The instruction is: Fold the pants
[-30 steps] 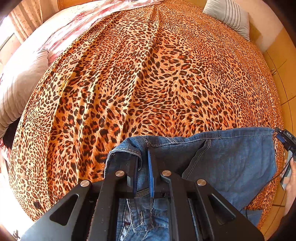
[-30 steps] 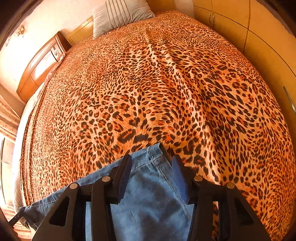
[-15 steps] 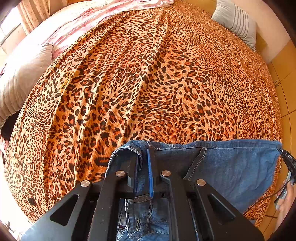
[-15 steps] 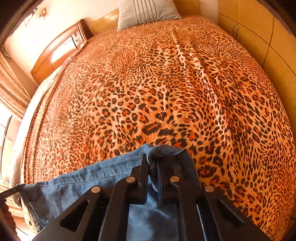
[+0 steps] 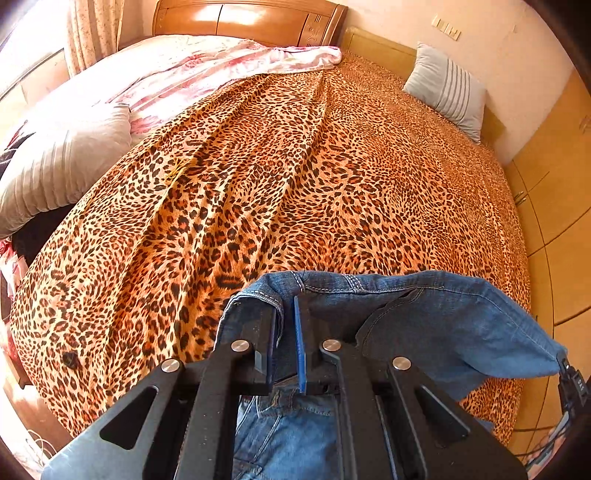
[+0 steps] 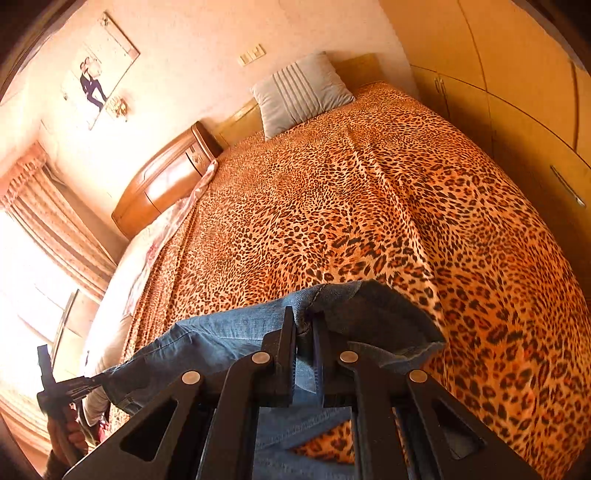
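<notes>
Left wrist view: left hand-held gripper (image 5: 286, 314) is pinching the waistband of the jeans (image 5: 424, 317), and the right hand-held gripper (image 6: 304, 321) is clamped on the other end. Pants hang stretched between them over the bed (image 5: 295, 166). Looks like the lift-and-spread step; next they'd need laying flat.

In the left wrist view the pants (image 5: 424, 325) hang at lower centre in front of the bed (image 5: 295, 192). A pillow (image 5: 448, 88) lies on the bed at upper right, another pillow (image 5: 55, 166) at left, and the headboard (image 5: 247, 18) stands behind at top.
</notes>
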`<state>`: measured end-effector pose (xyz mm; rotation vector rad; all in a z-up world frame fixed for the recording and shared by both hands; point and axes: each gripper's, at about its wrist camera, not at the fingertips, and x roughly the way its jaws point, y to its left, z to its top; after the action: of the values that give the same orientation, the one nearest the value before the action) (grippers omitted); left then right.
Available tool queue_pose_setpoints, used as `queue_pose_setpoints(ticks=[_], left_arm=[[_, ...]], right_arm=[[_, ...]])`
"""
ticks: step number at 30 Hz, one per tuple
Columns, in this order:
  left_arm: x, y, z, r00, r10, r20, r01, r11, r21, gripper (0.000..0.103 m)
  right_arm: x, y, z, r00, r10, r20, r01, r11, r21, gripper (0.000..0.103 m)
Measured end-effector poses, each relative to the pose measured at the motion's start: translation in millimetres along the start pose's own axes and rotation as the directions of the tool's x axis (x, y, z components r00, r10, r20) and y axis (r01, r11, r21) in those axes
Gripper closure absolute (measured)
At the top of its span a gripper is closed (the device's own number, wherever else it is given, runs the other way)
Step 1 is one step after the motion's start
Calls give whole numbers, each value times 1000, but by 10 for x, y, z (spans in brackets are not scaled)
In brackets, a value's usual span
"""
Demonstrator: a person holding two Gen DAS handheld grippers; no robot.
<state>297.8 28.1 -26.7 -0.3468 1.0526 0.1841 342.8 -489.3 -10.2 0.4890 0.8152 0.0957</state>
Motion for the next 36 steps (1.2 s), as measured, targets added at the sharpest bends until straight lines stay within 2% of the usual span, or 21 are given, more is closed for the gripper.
queue_pose_setpoints(ticks=[6,8,10,11,13,15,17,18,19,20,21,22,24,25,27,31,34,36], left_arm=[[-306,258,-464,999,-31,-11,31,999,-6,96],[-268,366,-663,998,-21,-55,21,1000,-6,96],[-128,456,-910,992,11,-127,-9,1000,17,96],[-21,513,-1040,984,30,-178,-25,999,26,96],[189,674,-1266,954,50,-294,-50,999,6,96],[249,847,-1398,934,46,-353,-62,997,-34,96],[161,971,-1449,931,34,-362,-61,996,-65,96],[90,1027,-1455,934,15,-357,-50,995,-88,96],[29,1070,-1459,936,-18,-352,-25,993,-116,95],[-11,1089,-1459,934,-55,-354,4,990,-143,93],[-25,1085,-1458,929,-83,-359,24,986,-164,84],[-18,1075,-1461,927,-99,-362,35,983,-178,69],[5,998,-1452,931,-120,-346,47,976,-213,52],[28,954,-1446,931,-136,-339,56,970,-235,51],[109,819,-1424,920,-188,-344,93,957,-274,51],[301,621,-1419,903,-222,-367,100,941,-322,47],[474,493,-1443,895,-206,-395,70,941,-331,47],[578,419,-1429,900,-173,-401,37,945,-326,47]], right_arm=[[-794,-276,-800,999,0,35,-4,995,96,96],[-953,-447,-1127,1000,-25,15,23,990,138,96],[-987,-658,-1465,997,-65,-48,73,979,189,91],[-956,-750,-1630,990,-102,-99,120,974,194,91],[-877,-907,-1929,963,-183,-200,222,956,194,91],[-903,-1030,-2146,941,-222,-256,281,934,221,91],[-1018,-1100,-2247,947,-200,-250,267,924,274,90],[-1095,-1109,-2274,951,-195,-239,262,920,292,83],[-1170,-1097,-2264,957,-181,-226,247,918,311,72],[-1217,-1101,-2260,966,-155,-209,220,916,337,66],[-1236,-1099,-2246,973,-124,-196,189,912,365,55],[-1228,-1093,-2228,978,-96,-188,164,905,393,51],[-1119,-1116,-2213,983,-43,-177,121,881,457,50],[-1042,-1123,-2210,985,-14,-172,99,864,493,50],[-830,-1133,-2194,985,25,-172,77,822,564,50],[-510,-1171,-2168,988,61,-142,51,737,674,49],[-333,-1210,-2170,986,56,-154,76,679,730,49],[-257,-1265,-2165,985,43,-167,100,649,754,49]])
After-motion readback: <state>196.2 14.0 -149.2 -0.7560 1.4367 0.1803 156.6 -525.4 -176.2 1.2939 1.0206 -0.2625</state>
